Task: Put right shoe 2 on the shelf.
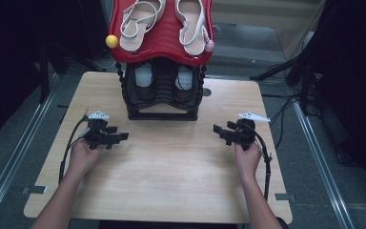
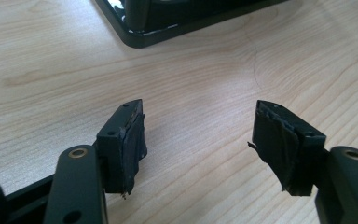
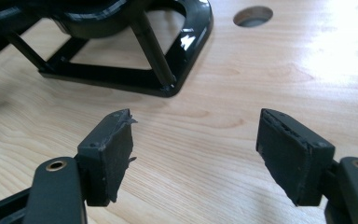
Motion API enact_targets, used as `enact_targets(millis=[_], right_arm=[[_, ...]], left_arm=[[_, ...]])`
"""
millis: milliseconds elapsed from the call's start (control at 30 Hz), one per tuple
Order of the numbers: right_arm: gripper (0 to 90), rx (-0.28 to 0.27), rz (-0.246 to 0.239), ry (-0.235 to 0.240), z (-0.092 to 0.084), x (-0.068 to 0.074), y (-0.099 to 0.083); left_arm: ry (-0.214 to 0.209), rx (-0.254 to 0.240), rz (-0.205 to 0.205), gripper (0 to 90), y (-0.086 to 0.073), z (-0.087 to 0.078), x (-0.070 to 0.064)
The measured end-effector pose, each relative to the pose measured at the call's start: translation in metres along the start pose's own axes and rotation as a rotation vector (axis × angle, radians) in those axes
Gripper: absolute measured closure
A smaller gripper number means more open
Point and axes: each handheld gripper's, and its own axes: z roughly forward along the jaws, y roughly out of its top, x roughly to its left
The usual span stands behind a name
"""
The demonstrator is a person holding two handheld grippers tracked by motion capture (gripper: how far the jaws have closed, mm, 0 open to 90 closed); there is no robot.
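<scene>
Shoe rack (image 1: 162, 102) top cut off, dark shoes (image 1: 145, 88) shadowed, left claw (image 2: 198, 140) wide, right claw (image 3: 196, 149) wide

Light wood table (image 1: 171, 181) w/ round hole (image 3: 252, 16), grey floor (image 1: 9, 143), metal rails (image 1: 321, 167), dark surroundings.

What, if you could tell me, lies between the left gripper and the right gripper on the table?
In the high view, only bare wooden table lies between the left gripper and the right gripper; the shoe rack stands farther back.
</scene>
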Motion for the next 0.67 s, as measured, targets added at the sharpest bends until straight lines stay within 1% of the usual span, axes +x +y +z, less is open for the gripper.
enact_targets(millis=[67, 100, 167, 333, 467, 533, 633, 667], right_arm=[[27.4, 0.004, 0.005, -0.005, 0.002, -0.002, -0.002], [27.5, 0.006, 0.009, -0.006, 0.003, -0.003, -0.003], [27.5, 0.003, 0.011, -0.009, 0.004, -0.005, -0.004], [27.4, 0.006, 0.002, -0.030, 0.004, -0.008, -0.005], [27.4, 0.015, 0.002, -0.041, 0.003, -0.009, -0.008], [27.4, 0.021, -0.004, -0.051, 0.004, -0.009, -0.009], [27.2, 0.038, -0.017, -0.064, 0.007, -0.009, -0.010], [27.2, 0.045, -0.021, -0.069, 0.008, -0.009, -0.011]], left_arm=[[0.006, 0.002, 0.001, 34.3, 0.001, -0.001, 0.001], [0.007, -0.005, -0.006, 34.3, 0.001, 0.000, 0.001], [-0.001, -0.005, -0.011, 34.2, 0.002, 0.001, 0.002], [0.000, 0.036, -0.005, 33.4, 0.002, 0.008, 0.002], [0.002, 0.043, 0.005, 32.5, 0.004, 0.012, -0.001], [0.000, 0.052, 0.013, 32.0, 0.004, 0.014, -0.001], [-0.008, 0.070, 0.008, 30.1, 0.003, 0.018, -0.001], [-0.011, 0.074, 0.014, 30.0, 0.003, 0.019, -0.002]])
